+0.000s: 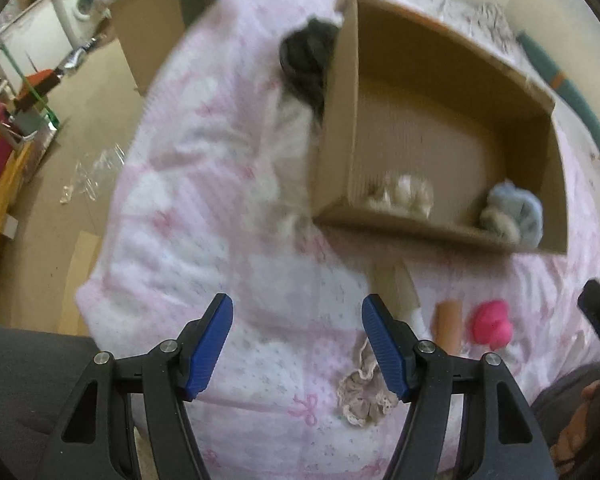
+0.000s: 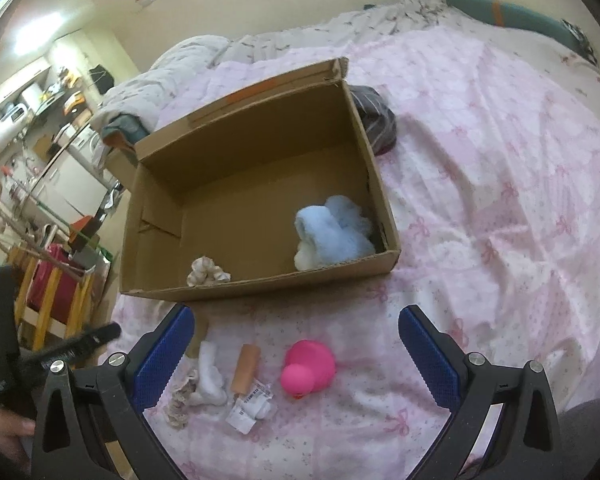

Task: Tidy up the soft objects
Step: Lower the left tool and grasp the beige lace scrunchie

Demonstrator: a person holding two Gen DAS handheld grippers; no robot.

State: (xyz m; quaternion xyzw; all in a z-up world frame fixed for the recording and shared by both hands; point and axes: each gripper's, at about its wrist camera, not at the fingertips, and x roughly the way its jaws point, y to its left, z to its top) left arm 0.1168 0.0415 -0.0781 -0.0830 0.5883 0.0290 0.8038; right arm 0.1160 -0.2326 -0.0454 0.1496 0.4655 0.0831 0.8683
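Note:
An open cardboard box (image 2: 260, 280) (image 1: 340, 128) stands on a pink bedspread. Inside it lie a light blue fluffy item (image 2: 332, 232) (image 1: 514, 210) and a beige scrunchie (image 2: 207, 271) (image 1: 404, 194). In front of the box lie a pink rubber duck (image 2: 308, 368) (image 1: 491, 323), a tan cylinder (image 2: 246, 368) (image 1: 448, 322), a white soft item (image 2: 210, 376) with a paper tag (image 2: 246, 410), and a beige lace scrunchie (image 1: 362, 394) (image 2: 178, 404). My left gripper (image 1: 298, 344) is open and empty above the bedspread. My right gripper (image 2: 296, 352) is open and empty above the duck.
A dark striped cloth (image 2: 376, 118) lies behind the box's right corner. A black and white soft thing (image 1: 304, 64) lies against the box's left wall. The bed edge (image 1: 108, 216) drops to a floor with clutter and a wooden rack (image 1: 0, 184). A grey quilt (image 2: 172, 68) is at the back.

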